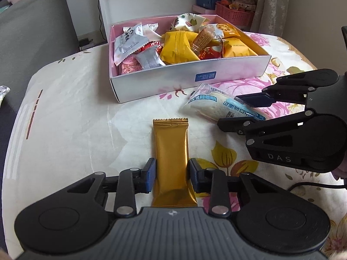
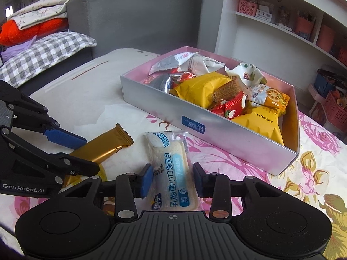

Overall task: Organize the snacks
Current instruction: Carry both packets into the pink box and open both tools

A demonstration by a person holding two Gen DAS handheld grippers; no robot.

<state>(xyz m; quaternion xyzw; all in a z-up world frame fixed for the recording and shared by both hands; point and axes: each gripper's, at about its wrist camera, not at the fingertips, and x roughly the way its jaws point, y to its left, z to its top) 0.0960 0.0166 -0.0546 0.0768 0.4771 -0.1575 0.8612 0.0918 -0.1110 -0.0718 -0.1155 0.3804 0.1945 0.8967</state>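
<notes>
My left gripper [image 1: 171,174] clamps the gold snack bar [image 1: 171,151]; my right gripper [image 2: 171,178] clamps the bread packet [image 2: 170,169], both near the snack box [image 2: 216,130].

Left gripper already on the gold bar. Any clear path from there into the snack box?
Probably yes. The left gripper pinches the gold bar, and the tablecloth between it and the open box lies bare. The right gripper with the bread packet sits off to the side.

Soft, even daylight; faint shadows; mild sheen on the gold wrapper [image 1: 171,151] and silver box wall [image 2: 216,138]; fisheye bending and dark vignette at corners; centre sharp.
</notes>
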